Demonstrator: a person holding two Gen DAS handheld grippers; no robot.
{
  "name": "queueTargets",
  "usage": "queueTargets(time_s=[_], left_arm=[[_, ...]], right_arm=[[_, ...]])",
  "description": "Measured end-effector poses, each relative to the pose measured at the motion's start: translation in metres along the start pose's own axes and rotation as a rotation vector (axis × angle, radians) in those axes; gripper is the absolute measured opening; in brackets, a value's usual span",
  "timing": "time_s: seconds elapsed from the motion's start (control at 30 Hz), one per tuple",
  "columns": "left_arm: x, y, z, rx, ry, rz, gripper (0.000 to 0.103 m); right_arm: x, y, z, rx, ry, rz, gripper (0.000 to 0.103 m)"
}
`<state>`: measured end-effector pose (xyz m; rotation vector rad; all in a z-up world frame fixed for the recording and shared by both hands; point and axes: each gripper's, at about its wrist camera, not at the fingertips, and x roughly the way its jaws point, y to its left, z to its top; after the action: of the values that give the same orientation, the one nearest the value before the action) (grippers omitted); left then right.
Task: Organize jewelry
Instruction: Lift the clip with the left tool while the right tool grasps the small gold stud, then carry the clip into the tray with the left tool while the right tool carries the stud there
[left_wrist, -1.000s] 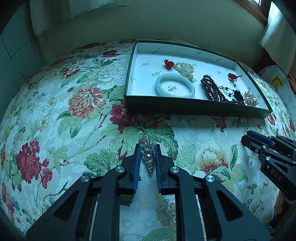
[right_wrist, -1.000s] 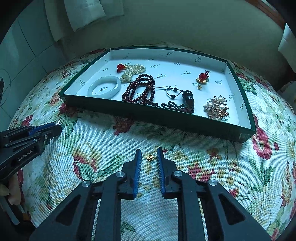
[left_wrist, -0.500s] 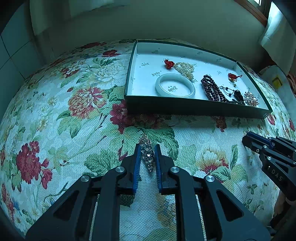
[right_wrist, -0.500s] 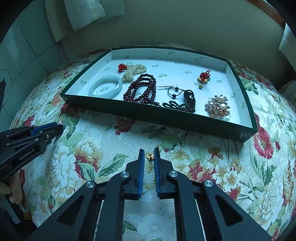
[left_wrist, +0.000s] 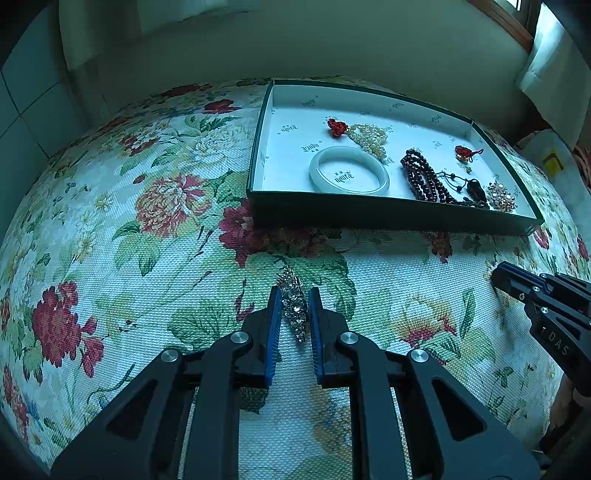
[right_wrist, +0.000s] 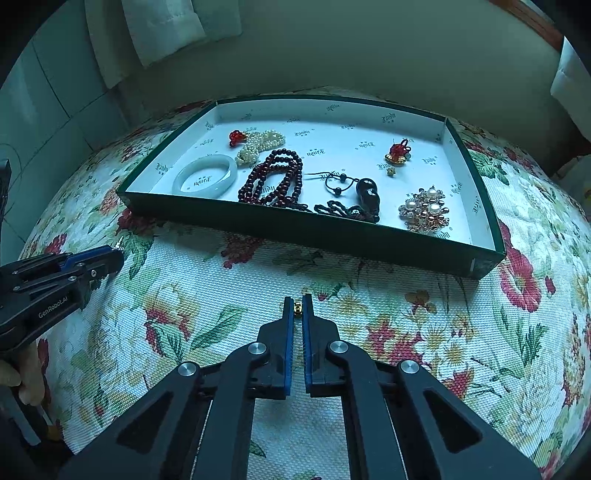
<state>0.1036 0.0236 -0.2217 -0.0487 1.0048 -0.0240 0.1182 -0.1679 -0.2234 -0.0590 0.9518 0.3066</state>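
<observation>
Left wrist view: left gripper (left_wrist: 294, 308) low over the flowery cloth (left_wrist: 110, 240), blue pads closed on a long sparkly brooch (left_wrist: 293, 306) lying on the cloth. Brooch tip poking out past the fingertips, toward the green box (left_wrist: 388, 221). Box well beyond the brooch, white inside, with a pale bangle (left_wrist: 349, 175), a pearl bunch (left_wrist: 369, 136) with a red knot, dark red beads (left_wrist: 424, 181) and a pearly flower pin (left_wrist: 501, 195). Right gripper (left_wrist: 496, 277) at the right edge, tips down near the cloth.

Right wrist view: right gripper (right_wrist: 296, 308) pinched shut on a tiny gold bead (right_wrist: 296, 308), right at the fingertips, down on the cloth. Green box just beyond, holding the same bangle, beads, a black cord pendant (right_wrist: 365, 192), a red and gold charm (right_wrist: 399, 151) and the flower pin. Left gripper at the left edge, a bit of a hand (right_wrist: 22, 376) under it.
</observation>
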Motion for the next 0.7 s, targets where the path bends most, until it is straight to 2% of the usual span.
queueTargets(time_s=[0.7], left_arm=[[-0.009, -0.011, 0.0, 0.015, -0.013, -0.022, 0.015]], right_arm=[[-0.017, -0.013, -0.005, 0.041, -0.028, -0.026, 0.004]])
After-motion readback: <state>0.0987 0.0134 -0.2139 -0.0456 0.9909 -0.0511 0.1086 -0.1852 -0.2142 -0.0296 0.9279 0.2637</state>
